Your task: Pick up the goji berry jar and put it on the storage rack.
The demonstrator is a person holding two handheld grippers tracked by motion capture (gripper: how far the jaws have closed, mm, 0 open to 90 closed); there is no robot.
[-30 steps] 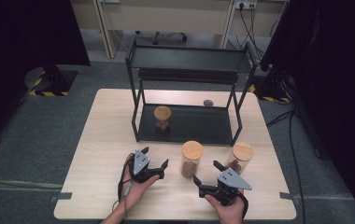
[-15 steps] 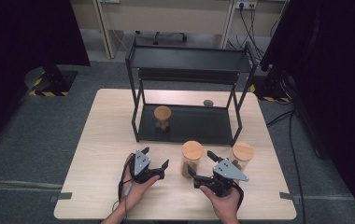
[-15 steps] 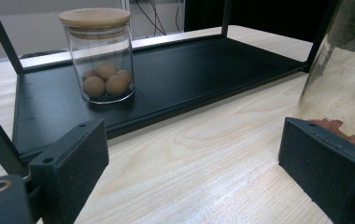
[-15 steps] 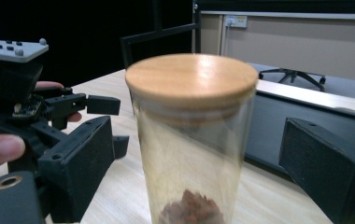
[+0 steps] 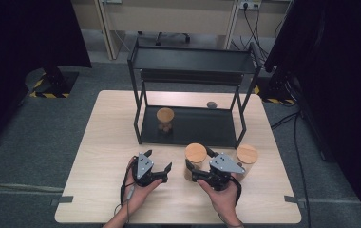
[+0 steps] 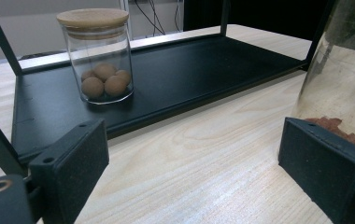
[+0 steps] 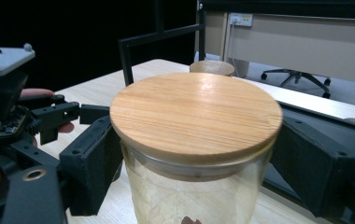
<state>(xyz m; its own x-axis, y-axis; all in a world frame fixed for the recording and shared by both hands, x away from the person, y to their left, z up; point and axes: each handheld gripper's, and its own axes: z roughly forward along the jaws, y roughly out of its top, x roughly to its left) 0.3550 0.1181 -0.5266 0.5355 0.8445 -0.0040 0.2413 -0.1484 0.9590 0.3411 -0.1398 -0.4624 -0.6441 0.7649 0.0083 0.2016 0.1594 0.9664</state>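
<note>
A glass jar with a wooden lid point(image 5: 195, 153) stands on the table in front of the black rack point(image 5: 193, 52). My right gripper point(image 5: 198, 161) has just been closing its jaws, with this jar point(image 7: 196, 112) between them. Both pads point(image 7: 91, 163) now lie against the glass below the lid. To its left, my left gripper point(image 5: 158, 160) rests open on the table, its jaws wide apart point(image 6: 199, 177) with bare wood between them. A second jar point(image 5: 165, 118) holding brown balls point(image 6: 103, 79) stands on the rack's lower shelf point(image 6: 203, 70).
A third lidded jar point(image 5: 246, 154) stands just right of the held one. A small dark object point(image 5: 212, 104) lies on the table behind the rack. The rack's posts point(image 5: 138, 118) rise at the shelf corners. An office chair point(image 7: 297, 77) stands beyond the table.
My right gripper has moved left from beside the right-hand jar to the middle jar, and its jaws have narrowed around it. The left gripper has stayed where it was.
</note>
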